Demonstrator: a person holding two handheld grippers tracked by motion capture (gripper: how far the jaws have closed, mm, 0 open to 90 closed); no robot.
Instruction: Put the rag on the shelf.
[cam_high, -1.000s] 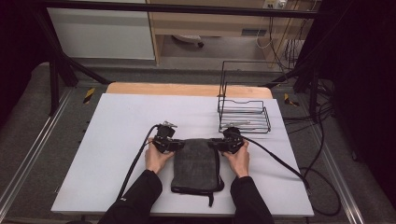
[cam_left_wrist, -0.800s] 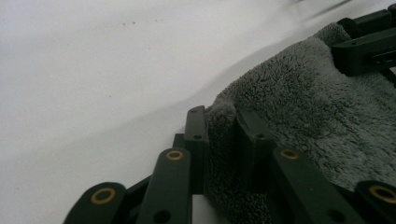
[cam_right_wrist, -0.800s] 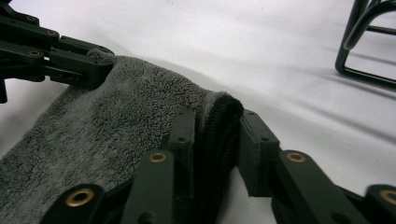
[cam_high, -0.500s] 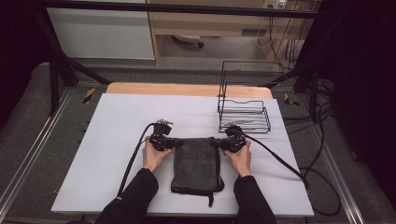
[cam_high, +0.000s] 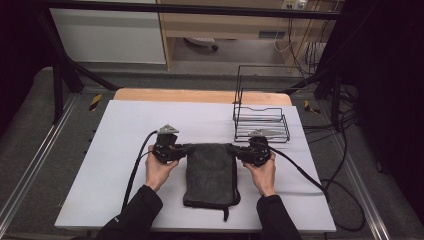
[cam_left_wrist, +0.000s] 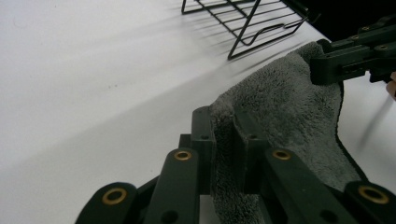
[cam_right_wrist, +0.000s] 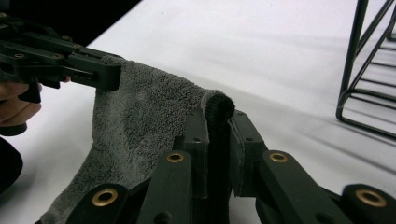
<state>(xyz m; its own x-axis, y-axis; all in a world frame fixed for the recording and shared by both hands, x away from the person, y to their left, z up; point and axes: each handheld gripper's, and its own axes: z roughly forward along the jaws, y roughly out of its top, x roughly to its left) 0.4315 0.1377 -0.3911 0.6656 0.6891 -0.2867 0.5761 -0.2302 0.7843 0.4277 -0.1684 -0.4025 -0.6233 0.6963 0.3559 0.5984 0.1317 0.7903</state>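
Observation:
A folded dark grey towel (cam_high: 210, 172) lies on the white table (cam_high: 125, 125), its far edge lifted. My left gripper (cam_high: 186, 148) is shut on the towel's far left corner; its own view shows the grey pile (cam_left_wrist: 280, 102) pinched between the two black jaws. On the far right corner my right gripper (cam_high: 234, 149) is shut too, the rolled hem (cam_right_wrist: 219, 107) clamped in its jaws. Both grippers' jaws have just been closing on the cloth. Each gripper view also shows the other gripper holding the opposite corner.
A black wire rack (cam_high: 261, 120) stands just behind the right gripper, near the table's far right. Cables (cam_high: 305, 175) trail from both grippers across the table. A wooden strip (cam_high: 200, 95) borders the far edge.
Both hands have risen a little and drawn away from me with the towel's far corners, lifting that edge off the table. The near part of the towel stays flat.

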